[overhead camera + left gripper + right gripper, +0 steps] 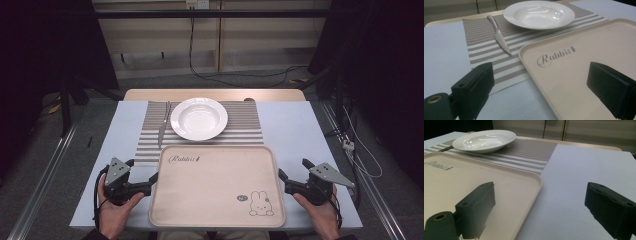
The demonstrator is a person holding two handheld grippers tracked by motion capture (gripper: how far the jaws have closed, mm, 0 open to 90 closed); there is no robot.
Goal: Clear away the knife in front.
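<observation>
Looking down from the high view, I am seeing the whole tray (217,185) lying flat at the table's (295,125) near edge, its long axis running left to right, its rabbit drawing toward the near right corner. My left gripper (148,183) is sitting at the tray's left edge and my right gripper (286,176) at its right edge, both with jaws spread wide, pinching nothing. The left gripper view is showing me the knife (499,37) lying on the striped placemat (486,57) beside the white plate (539,15), blade tip pointing toward the tray. The right gripper view is giving the tray's rounded far right corner and its raised rim (534,192) running between that gripper's jaws
</observation>
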